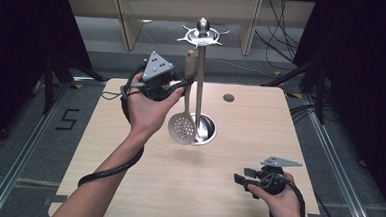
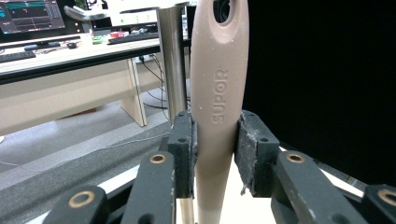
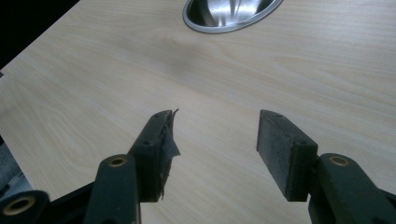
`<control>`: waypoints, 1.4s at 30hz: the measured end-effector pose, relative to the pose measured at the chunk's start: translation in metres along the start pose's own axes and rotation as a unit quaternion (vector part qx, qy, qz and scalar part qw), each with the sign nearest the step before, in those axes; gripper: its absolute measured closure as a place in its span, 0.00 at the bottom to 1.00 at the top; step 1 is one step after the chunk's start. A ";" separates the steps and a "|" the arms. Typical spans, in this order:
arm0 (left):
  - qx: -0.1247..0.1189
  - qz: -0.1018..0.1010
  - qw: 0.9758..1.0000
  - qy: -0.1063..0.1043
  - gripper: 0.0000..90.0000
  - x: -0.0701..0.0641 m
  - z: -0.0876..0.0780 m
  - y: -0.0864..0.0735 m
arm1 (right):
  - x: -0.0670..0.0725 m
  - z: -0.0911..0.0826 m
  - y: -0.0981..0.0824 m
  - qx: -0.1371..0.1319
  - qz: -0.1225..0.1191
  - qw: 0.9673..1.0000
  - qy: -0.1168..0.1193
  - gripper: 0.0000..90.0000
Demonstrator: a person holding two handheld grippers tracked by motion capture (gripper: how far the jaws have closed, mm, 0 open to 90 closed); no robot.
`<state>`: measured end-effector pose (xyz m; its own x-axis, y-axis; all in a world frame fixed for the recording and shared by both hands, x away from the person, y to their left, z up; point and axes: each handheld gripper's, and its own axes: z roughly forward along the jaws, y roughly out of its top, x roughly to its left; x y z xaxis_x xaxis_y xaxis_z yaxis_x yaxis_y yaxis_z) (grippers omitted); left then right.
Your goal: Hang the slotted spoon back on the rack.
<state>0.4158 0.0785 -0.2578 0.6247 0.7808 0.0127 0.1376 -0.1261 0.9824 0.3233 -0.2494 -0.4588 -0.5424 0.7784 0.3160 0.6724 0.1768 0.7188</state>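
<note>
Left gripper [image 1: 178,83] raised beside the steel rack [image 1: 200,79], jaws clamped on the slotted spoon [image 2: 218,107]. Right gripper [image 3: 215,140] low over the counter [image 3: 93,84], jaws apart, holding nothing.

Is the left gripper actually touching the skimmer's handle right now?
Touching. In the left gripper view, the left gripper has both pads pressed against the skimmer's handle, with no gap on either side.

— What sits on the pale wooden table [image 1: 142,186]?
— A round grommet cap [image 1: 228,97] near its far edge.
— And around it?
— A number five [image 1: 68,119] marked on the grey floor at left, loose cables [image 1: 301,111] at right, and a desk with a monitor [image 2: 28,16] and keyboard [image 2: 16,57] beyond.
</note>
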 end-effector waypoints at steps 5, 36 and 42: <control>-0.001 0.000 1.000 0.001 0.76 0.000 0.001 0.002 | 0.002 0.001 -0.001 0.002 0.025 1.000 0.011 0.52; 0.011 -0.002 1.000 0.015 0.76 -0.001 0.014 0.010 | 0.003 0.000 -0.001 0.011 0.025 1.000 0.009 0.51; 0.014 -0.003 1.000 0.016 0.76 0.000 0.017 0.010 | 0.003 0.001 -0.002 0.012 0.027 1.000 0.008 0.51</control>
<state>0.4298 0.0670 -0.2515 0.5985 0.8010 0.0139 0.1629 -0.1386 0.9769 0.3207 -0.2466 -0.4594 -0.5128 0.7773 0.3644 0.7131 0.1492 0.6850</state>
